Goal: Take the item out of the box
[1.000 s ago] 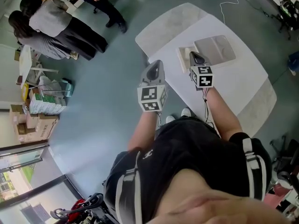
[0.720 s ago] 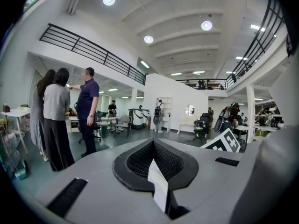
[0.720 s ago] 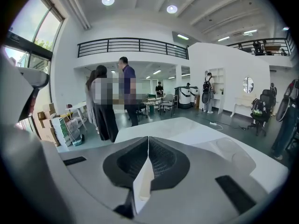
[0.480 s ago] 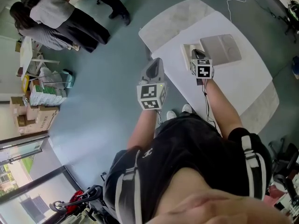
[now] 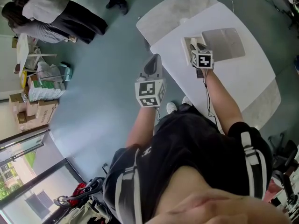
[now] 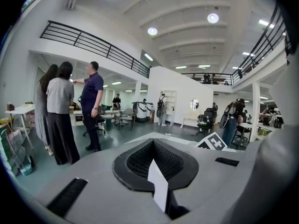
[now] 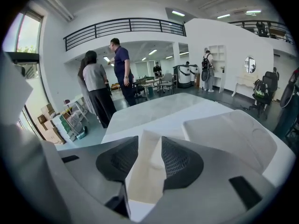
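Right tool (image 5: 196, 45) has advanced across the counter (image 5: 243, 78) to the box (image 5: 187, 45).
Its jaws are opening astride the cream box; forearm outstretched. Left tool (image 6: 156, 169) is held off the counter, jaws together, empty.

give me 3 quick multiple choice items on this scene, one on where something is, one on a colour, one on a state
1. Where is the box?
A. on a chair
B. on the white table
C. on a shelf

2. What colour is the box?
A. red
B. dark blue
C. cream

3. What stands between the jaws of the right gripper?
A. part of the box
B. nothing
C. a spoon

Answers:
1 B: the head view shows the box lying on the table top, just ahead of the right gripper.
2 C: both the head view and the right gripper view show it as cream.
3 A: the right gripper view shows the box's cream wall between the two black pads, while the jaws are opening.
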Action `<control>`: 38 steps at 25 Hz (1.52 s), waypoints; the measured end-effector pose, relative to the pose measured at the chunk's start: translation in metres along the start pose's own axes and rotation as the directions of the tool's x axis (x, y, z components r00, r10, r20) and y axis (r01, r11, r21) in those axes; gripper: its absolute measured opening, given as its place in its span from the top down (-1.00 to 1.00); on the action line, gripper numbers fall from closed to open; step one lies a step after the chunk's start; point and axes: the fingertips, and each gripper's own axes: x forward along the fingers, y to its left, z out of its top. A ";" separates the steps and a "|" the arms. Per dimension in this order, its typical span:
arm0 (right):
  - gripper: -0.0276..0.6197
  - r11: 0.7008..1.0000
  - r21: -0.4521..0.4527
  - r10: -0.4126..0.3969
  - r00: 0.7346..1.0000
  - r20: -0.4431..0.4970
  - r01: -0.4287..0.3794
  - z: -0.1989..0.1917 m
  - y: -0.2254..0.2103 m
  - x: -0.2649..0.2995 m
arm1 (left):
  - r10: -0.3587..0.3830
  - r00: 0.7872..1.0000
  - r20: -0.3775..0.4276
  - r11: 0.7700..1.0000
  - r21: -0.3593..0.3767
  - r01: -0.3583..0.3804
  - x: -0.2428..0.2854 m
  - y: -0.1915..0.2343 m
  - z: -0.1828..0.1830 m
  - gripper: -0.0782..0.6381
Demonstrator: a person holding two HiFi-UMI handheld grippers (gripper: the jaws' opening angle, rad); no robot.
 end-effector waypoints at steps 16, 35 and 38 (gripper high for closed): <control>0.42 0.994 0.075 -0.062 0.978 -0.198 0.078 -0.023 -0.029 0.063 | 0.004 0.998 -0.060 1.000 -0.013 -0.004 0.038 0.022 -0.018 0.75; 0.47 0.989 -0.002 -0.139 0.912 -0.385 0.149 -0.038 -0.032 0.079 | 0.013 0.998 -0.061 1.000 -0.019 -0.014 0.042 0.037 -0.017 0.75; 0.48 0.989 0.001 -0.138 0.927 -0.347 0.148 -0.028 -0.030 0.069 | 0.004 0.999 -0.049 1.000 -0.014 -0.005 0.041 0.034 -0.013 0.75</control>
